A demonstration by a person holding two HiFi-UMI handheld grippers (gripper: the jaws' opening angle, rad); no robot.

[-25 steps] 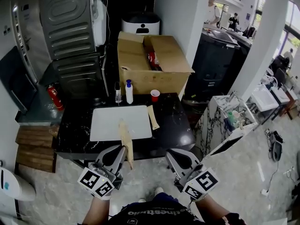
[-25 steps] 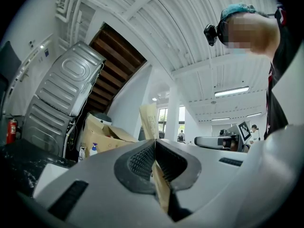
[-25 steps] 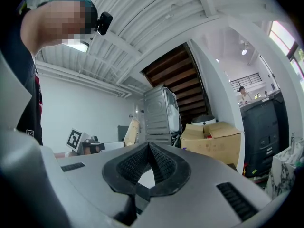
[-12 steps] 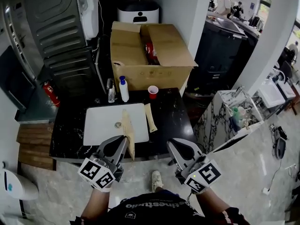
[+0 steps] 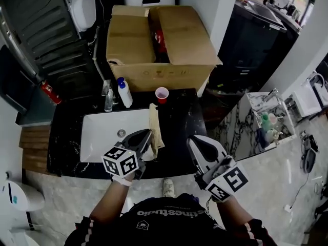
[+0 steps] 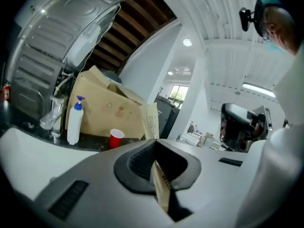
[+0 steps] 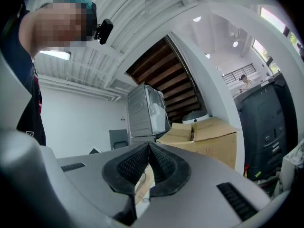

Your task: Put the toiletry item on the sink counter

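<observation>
The toiletry item is a long tan package [image 6: 160,189], and my left gripper [image 5: 148,136] is shut on it, with the printed end [image 6: 151,120] sticking out past the tips. The left gripper hangs over the right edge of the white sink [image 5: 97,137], set in the black counter [image 5: 179,117]. In the head view a tan package [image 5: 155,123] shows just beyond the tips. I cannot tell whether that is the held one or a second one lying on the counter. My right gripper [image 5: 197,143] is shut and empty above the counter's front edge.
A white pump bottle [image 5: 123,94] and a faucet [image 5: 108,99] stand behind the sink, with a red cup [image 5: 162,94] to their right. An open cardboard box [image 5: 154,40] fills the space behind the counter. A marble stand [image 5: 256,127] with bottles is on the right.
Both grippers have moved forward from in front of the counter to over it. The left one has carried the tan package to the sink's right edge.
</observation>
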